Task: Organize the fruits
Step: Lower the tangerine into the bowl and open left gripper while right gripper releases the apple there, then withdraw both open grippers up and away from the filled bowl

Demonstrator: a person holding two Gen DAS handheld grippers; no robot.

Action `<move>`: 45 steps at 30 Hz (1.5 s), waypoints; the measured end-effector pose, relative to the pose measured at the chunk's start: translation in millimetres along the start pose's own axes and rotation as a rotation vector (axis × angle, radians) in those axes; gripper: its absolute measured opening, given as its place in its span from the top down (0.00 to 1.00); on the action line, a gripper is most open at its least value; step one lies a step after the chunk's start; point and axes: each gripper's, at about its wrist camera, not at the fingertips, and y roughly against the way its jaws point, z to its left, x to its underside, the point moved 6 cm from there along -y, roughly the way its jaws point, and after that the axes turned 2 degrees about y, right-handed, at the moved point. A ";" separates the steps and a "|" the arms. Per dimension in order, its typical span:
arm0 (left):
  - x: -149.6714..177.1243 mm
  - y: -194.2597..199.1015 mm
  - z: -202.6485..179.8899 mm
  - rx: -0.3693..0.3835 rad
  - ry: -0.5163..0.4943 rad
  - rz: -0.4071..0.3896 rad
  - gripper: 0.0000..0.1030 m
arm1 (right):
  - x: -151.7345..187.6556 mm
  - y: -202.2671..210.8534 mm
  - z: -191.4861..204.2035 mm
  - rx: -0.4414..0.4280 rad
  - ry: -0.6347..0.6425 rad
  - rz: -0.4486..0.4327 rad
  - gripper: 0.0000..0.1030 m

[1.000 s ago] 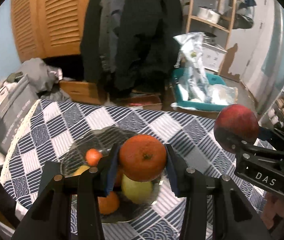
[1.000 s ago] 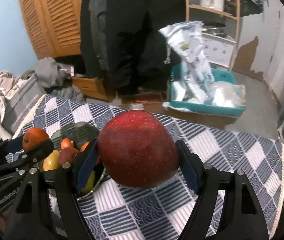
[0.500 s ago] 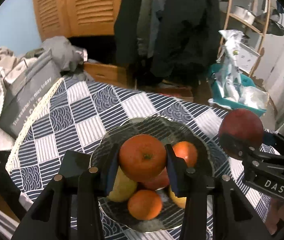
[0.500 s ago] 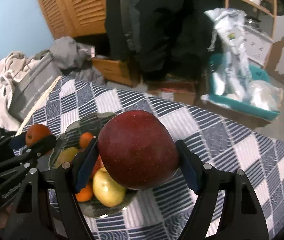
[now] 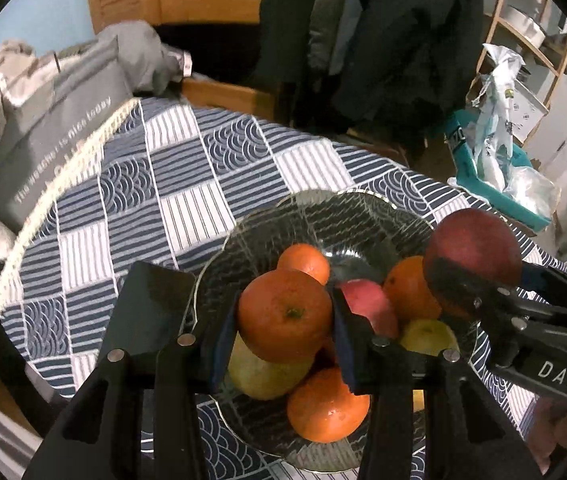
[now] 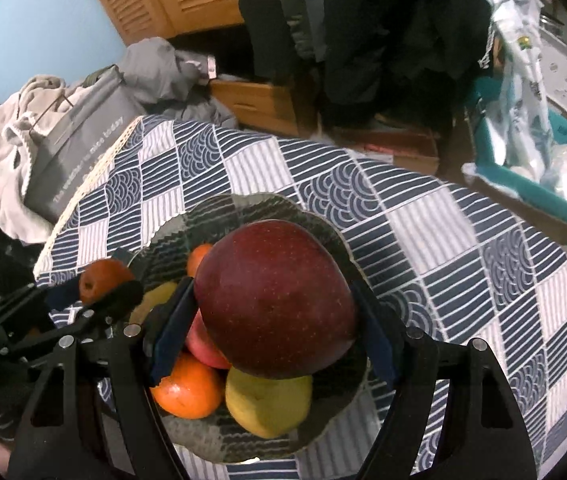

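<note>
Fruits were the matter in hand, and over the last second the scene under both cameras had changed. The round table under its blue-and-white patchwork cloth point(image 5: 187, 208) had filled more of each view, and the scalloped clear glass bowl point(image 5: 363, 208), seen at first low and off to one side, lay directly beneath both grippers. It already held loose fruit — oranges, a yellow-green pear and a pinkish-red apple.

Both hands had come forward and down together. The right gripper point(image 6: 273, 316) had its jaws half spread, pinching the big dark-red apple point(image 6: 275, 300) by its sides; the apple hung over the bowl's middle, just above the yellow-green pear point(image 6: 267, 404). The left gripper point(image 5: 283, 320) had its jaws as close as they go, pinching the small round orange point(image 5: 285, 314) above the fruit on the bowl's left side.

Neither fruit had been let go. Judging by this, the carry looked nearly over — lowering and release seemed next, onto a pile where round fruit might roll.
</note>
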 end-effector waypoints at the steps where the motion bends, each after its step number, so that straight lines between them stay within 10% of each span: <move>1: 1.3 -2.9 1.8 0.002 0.007 0.005 0.57 | -0.1 -1.5 0.7 -0.004 -0.001 0.003 0.25; 23: 6.7 -10.3 -9.1 0.021 -0.018 0.005 0.36 | -10.5 -4.3 8.3 -0.088 -0.048 -0.011 0.21; 45: -11.3 54.8 -24.4 0.039 -0.065 -0.118 0.36 | -20.3 74.2 -7.3 0.170 0.035 -0.152 0.21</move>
